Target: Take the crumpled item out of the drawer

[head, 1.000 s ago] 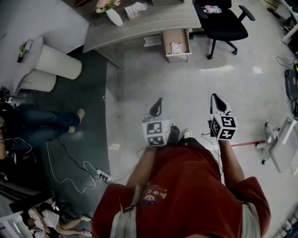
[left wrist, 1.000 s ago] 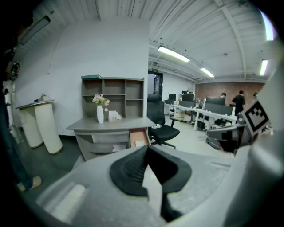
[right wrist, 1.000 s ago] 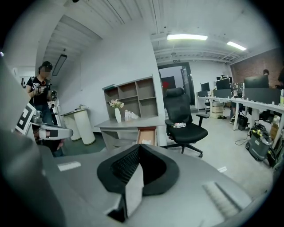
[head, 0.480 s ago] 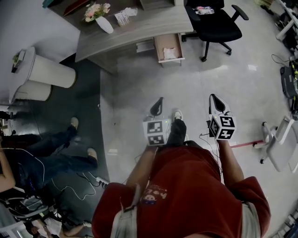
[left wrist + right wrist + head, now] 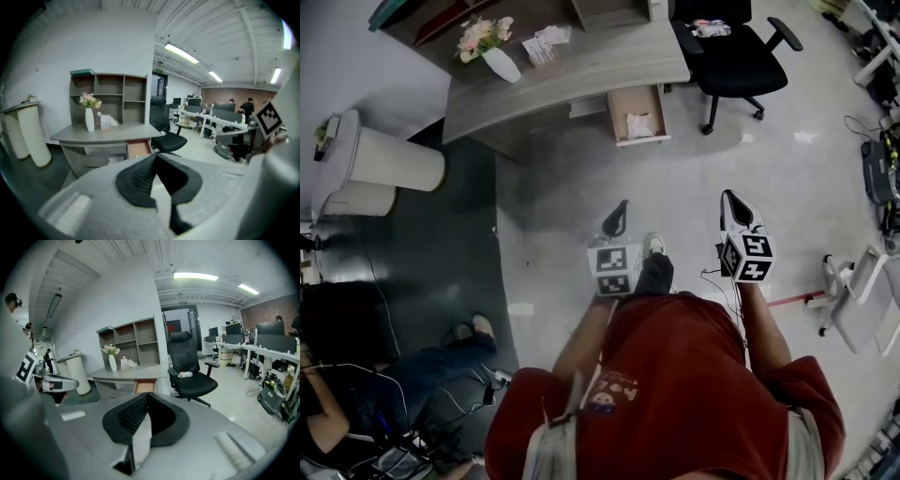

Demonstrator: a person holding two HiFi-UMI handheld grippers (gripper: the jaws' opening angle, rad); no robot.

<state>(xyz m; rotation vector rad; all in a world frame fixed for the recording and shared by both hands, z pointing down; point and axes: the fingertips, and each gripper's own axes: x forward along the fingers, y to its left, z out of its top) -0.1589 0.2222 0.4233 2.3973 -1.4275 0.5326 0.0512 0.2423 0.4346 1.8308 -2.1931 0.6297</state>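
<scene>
**Figure. Approach to the desk, both grippers empty.** The head view shows the person standing on the open floor (image 5: 581,216), well apart from the desk (image 5: 572,70).

- **Task item:** The drawer (image 5: 615,111) stands pulled out under the desk's right end. The crumpled item (image 5: 639,125), white, lies inside it toward the front. From the two gripper views only the drawer's front (image 5: 138,148) (image 5: 145,386) shows, not its contents.
- **Grippers:** The left gripper (image 5: 617,217) and the right gripper (image 5: 739,211) are held side by side ahead of the body. Each gripper view shows the jaws (image 5: 156,157) (image 5: 146,395) closed tip to tip with nothing between them.

**Likely hazards (judged).**
- The jaws must part before either gripper enters the drawer. Arriving closed would push the item back or flatten it instead of gripping it.
- The item looks light and soft, so a pinch on a loose edge may slip or tear as it lifts.
- The drawer is narrow, so wide jaws could strike its side walls.
- The office chair (image 5: 733,56) stands just beside the drawer, where the right gripper or elbow could knock it.
- A cable (image 5: 720,281) trails on the floor near the person's feet and could catch a step.

**Writing.**
- The cubes on both grippers carry black-and-white square markers only.
- The print on the red shirt (image 5: 602,394) is too small to read.
- So are the green sign over the doorway (image 5: 159,71) and the label of the bottle on the chair seat (image 5: 710,28).
</scene>
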